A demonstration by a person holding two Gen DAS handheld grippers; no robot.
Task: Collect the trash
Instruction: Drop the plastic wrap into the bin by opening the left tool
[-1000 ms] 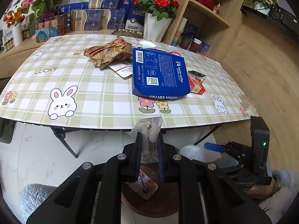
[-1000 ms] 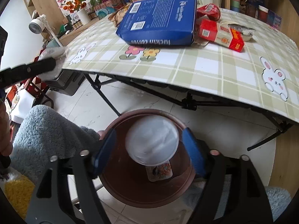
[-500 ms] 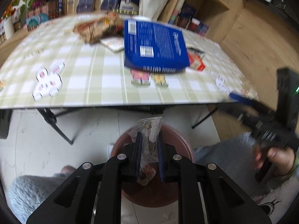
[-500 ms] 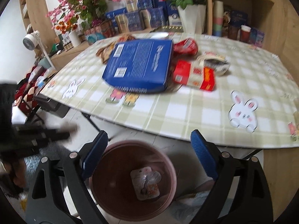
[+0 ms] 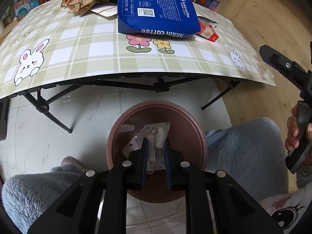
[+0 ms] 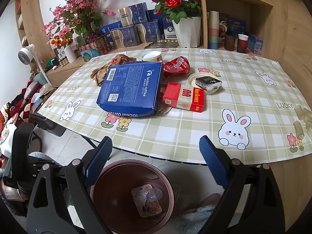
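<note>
Left claw (image 5: 156, 154) grips a clear wrapper (image 5: 158, 132) over the bin (image 5: 195, 134), which holds one packet (image 6: 147, 199). Right claw (image 6: 156, 152) wide, empty. Box (image 6: 132, 85), carton (image 6: 183, 97), wrappers left on surface (image 6: 195, 136).

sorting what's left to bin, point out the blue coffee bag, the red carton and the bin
blue coffee bag (image 6: 132, 85), right wrist view, middle of its face
red carton (image 6: 183, 97), right wrist view, top face
bin (image 5: 115, 134), left wrist view, left rim
</note>
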